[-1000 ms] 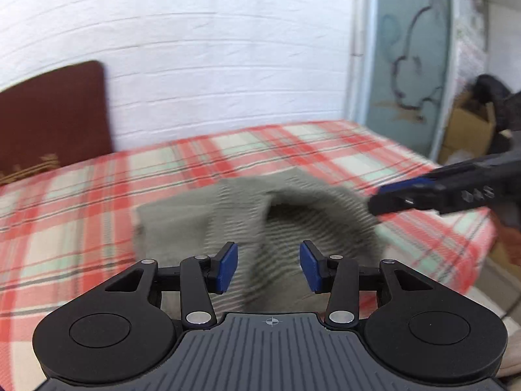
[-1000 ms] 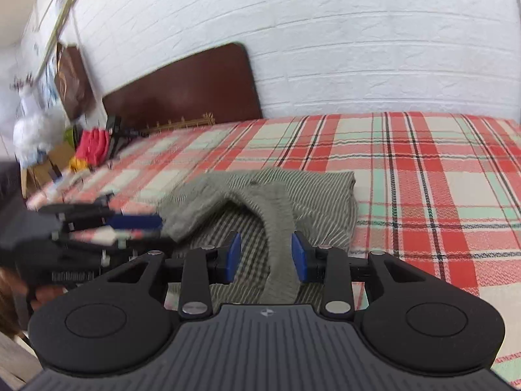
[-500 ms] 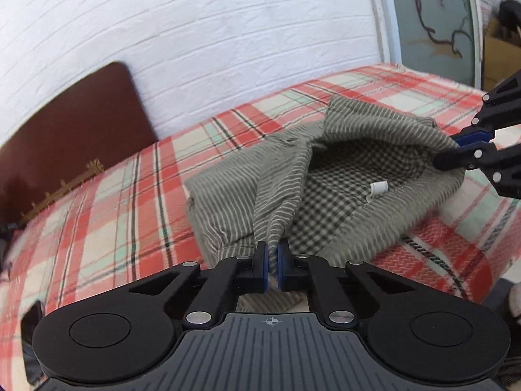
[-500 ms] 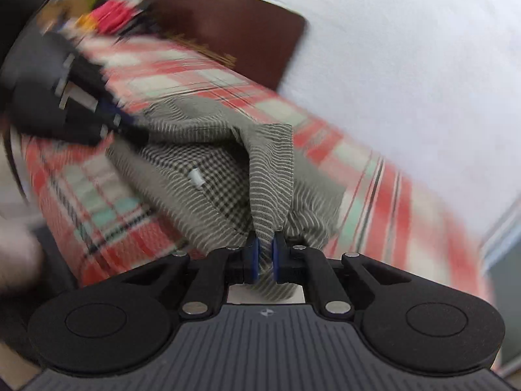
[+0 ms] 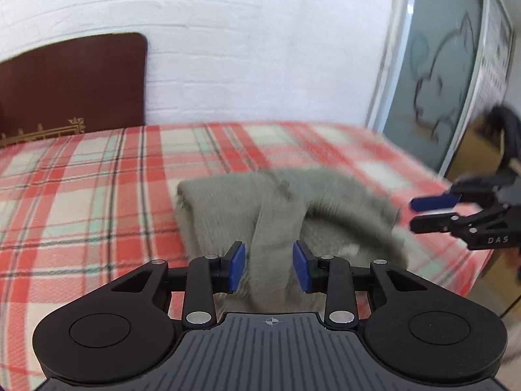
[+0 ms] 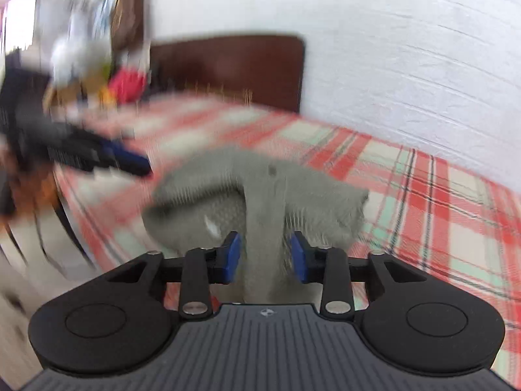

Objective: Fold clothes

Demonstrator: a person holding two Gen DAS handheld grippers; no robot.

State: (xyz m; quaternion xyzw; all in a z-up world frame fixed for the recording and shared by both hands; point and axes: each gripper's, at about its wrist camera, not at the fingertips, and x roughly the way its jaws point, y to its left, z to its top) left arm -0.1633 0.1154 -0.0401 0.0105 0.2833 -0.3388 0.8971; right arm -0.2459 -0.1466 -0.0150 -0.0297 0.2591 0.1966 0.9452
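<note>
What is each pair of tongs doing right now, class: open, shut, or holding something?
Left tongs: open, holding nothing; a strip of the grey garment lies between the pads.
Right tongs: open, likewise, astride a strip of the garment.

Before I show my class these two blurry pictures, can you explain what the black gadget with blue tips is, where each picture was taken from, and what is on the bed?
Each picture comes from a camera fixed on a hand-held gripper, looking forward along its two blue-padded fingers. A person holds one in each hand; there is no robot arm. One view shows the left gripper, the other the right gripper. Each also catches its partner at the side. On the plaid bed lies a rumpled grey-green garment, meant for folding. A strip of it runs between each gripper's fingers, but both are open, so nothing is held. Behind are a white brick wall and a dark headboard.
</note>
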